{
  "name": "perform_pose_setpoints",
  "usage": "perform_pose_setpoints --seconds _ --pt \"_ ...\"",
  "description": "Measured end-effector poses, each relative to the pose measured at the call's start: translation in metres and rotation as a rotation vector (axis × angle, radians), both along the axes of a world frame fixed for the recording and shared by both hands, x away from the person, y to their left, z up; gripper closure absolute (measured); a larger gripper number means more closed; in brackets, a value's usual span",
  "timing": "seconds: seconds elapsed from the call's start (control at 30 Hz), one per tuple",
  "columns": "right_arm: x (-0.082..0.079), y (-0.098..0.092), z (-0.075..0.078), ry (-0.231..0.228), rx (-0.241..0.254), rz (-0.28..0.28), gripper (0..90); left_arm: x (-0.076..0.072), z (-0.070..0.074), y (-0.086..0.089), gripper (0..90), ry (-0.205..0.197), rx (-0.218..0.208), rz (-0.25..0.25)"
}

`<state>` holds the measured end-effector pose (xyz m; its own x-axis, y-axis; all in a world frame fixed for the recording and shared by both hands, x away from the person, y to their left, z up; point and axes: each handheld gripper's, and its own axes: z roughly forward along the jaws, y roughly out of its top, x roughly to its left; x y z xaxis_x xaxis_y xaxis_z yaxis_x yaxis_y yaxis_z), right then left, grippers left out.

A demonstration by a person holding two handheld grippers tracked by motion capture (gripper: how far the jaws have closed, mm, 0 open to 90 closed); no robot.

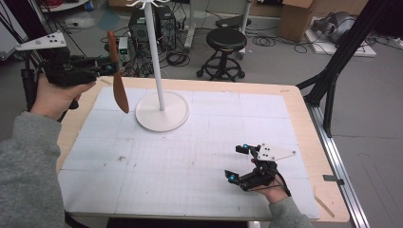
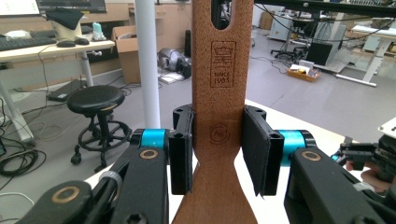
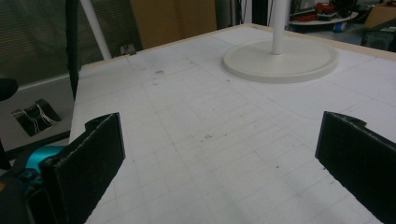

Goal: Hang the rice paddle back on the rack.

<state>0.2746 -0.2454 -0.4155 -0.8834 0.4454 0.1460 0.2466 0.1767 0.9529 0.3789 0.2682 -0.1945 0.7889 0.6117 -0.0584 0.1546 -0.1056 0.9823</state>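
Note:
A brown wooden spatula (image 1: 117,71) hangs upright in the air over the table's far left corner, blade down. My left gripper (image 1: 105,64) is shut on its handle; in the left gripper view both pads (image 2: 259,149) press the stamped handle (image 2: 219,116), whose hanging slot is at the top. A white stand (image 1: 161,110) with a round base, a tall pole (image 1: 153,47) and hooks on top is just right of the spatula. My right gripper (image 1: 237,164) rests low near the table's front right, open, with bare mat between its jaws (image 3: 215,140).
A white gridded mat (image 1: 190,156) covers the wooden table (image 1: 304,123). Beyond the far edge stand a black stool (image 1: 225,47), computer cases and cables on the floor. A black tripod leg (image 1: 342,57) rises at the right.

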Motion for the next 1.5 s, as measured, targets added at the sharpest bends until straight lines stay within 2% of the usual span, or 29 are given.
perform_pose_setpoints --seconds 0.13,0.27,0.5,0.73,1.07,1.43,1.5 --pt "0.0 0.0 0.0 0.004 0.002 -0.004 0.0 0.007 0.01 -0.001 65.1 0.0 0.008 0.004" --pt "0.001 -0.001 0.0 0.004 0.005 -0.015 0.0 0.016 0.015 -0.004 65.1 0.022 0.025 0.015" --pt "0.0 -0.001 0.0 0.011 0.006 -0.014 0.0 0.025 0.023 -0.007 65.1 0.026 0.02 0.009" --pt "-0.002 0.002 -0.001 0.01 0.0 0.0 0.0 0.034 0.03 -0.009 65.1 0.027 -0.003 0.014" --pt "-0.003 0.004 0.0 0.011 0.01 0.005 0.0 0.046 0.037 -0.011 65.1 0.04 0.021 0.023" --pt "-0.003 0.002 0.002 0.024 0.059 0.003 0.0 0.057 0.046 -0.021 65.1 0.043 0.029 0.033" --pt "-0.002 0.002 0.002 0.025 0.061 0.004 0.0 0.059 0.047 -0.021 65.1 0.044 0.02 0.039"
